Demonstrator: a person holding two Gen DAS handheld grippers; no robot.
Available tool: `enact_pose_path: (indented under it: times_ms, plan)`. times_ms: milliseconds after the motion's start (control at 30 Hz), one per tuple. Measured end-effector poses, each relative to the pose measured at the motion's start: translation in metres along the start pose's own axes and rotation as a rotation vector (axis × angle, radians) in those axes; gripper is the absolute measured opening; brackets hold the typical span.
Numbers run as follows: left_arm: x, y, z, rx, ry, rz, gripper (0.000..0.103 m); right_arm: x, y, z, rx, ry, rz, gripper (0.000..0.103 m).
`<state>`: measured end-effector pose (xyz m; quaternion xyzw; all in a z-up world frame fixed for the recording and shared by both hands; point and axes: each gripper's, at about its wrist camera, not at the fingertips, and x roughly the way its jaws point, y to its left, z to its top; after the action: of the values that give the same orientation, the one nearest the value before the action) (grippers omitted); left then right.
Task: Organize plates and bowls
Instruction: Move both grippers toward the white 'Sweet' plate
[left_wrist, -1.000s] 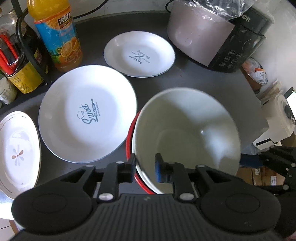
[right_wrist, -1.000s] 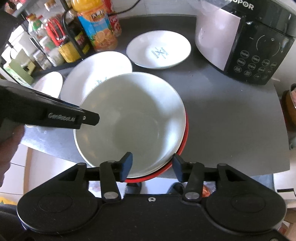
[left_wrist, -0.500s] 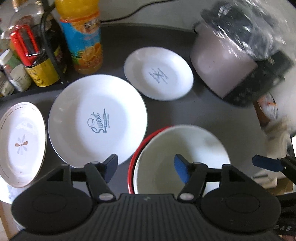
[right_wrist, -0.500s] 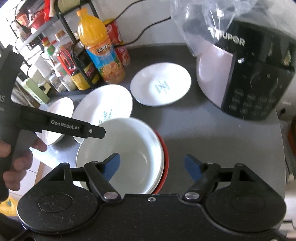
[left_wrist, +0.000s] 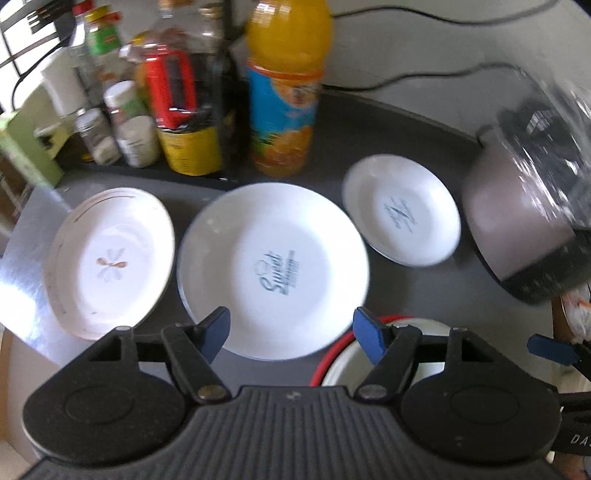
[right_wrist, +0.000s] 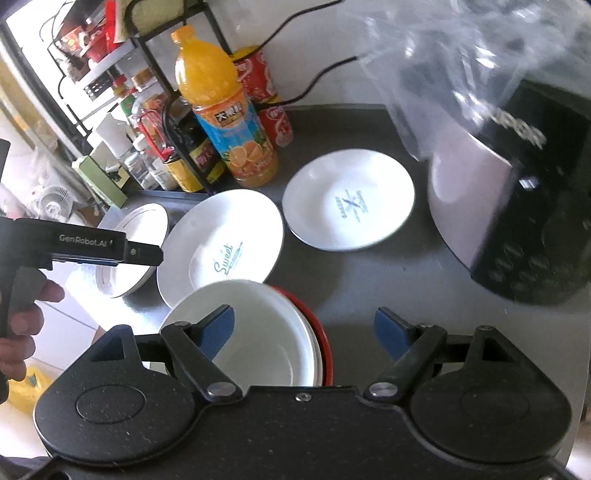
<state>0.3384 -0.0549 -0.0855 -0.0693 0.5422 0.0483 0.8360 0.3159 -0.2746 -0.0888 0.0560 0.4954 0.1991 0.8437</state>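
Note:
A white bowl (right_wrist: 255, 339) sits nested in a red-rimmed bowl (right_wrist: 325, 343) at the table's near edge; it shows low in the left wrist view (left_wrist: 391, 354). A large "Sweet" plate (left_wrist: 273, 269) (right_wrist: 221, 251) lies in the middle. A small plate (left_wrist: 402, 210) (right_wrist: 349, 199) lies right of it, a flower-print plate (left_wrist: 110, 262) (right_wrist: 136, 254) left of it. My left gripper (left_wrist: 291, 332) is open and empty above the Sweet plate's near edge. My right gripper (right_wrist: 303, 328) is open and empty above the bowls.
A juice bottle (left_wrist: 284, 92) (right_wrist: 225, 122), cans and condiment jars (left_wrist: 177, 110) stand along the back. A rice cooker (right_wrist: 517, 206) under a plastic bag stands at the right. The left gripper's arm (right_wrist: 81, 247) shows at the left of the right wrist view.
My left gripper let go of the white bowl, now resting in the red-rimmed bowl. Both grippers opened wide and pulled back and up; the left swung left toward the plates.

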Motion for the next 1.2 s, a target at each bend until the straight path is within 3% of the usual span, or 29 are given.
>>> enact_pose_path:
  times_ms: [167, 233, 300, 467, 700, 1000, 1200]
  plan:
    - [-0.001, 0.020, 0.003, -0.051, -0.010, 0.029, 0.072, 0.016, 0.009, 0.018, 0.001, 0.007, 0.019, 0.080]
    - [0.002, 0.030, 0.005, -0.066, -0.015, 0.043, 0.072, 0.024, 0.013, 0.024, 0.012, 0.013, 0.014, 0.071]
    - [0.003, 0.041, 0.008, -0.091, -0.017, 0.046, 0.072, 0.033, 0.017, 0.029, 0.031, 0.023, 0.000, 0.069]
    - [0.013, 0.072, 0.019, -0.144, 0.019, 0.014, 0.072, 0.056, 0.022, 0.042, 0.126, 0.055, 0.010, 0.063]
    - [0.033, 0.105, 0.031, -0.174, 0.058, -0.050, 0.067, 0.082, 0.038, 0.048, 0.171, 0.083, -0.042, 0.058]
    - [0.068, 0.130, 0.036, -0.251, 0.163, -0.192, 0.042, 0.104, 0.045, 0.046, 0.224, 0.118, -0.083, 0.048]
    - [0.088, 0.131, 0.039, -0.250, 0.198, -0.185, 0.035, 0.119, 0.032, 0.046, 0.320, 0.158, -0.068, 0.041]
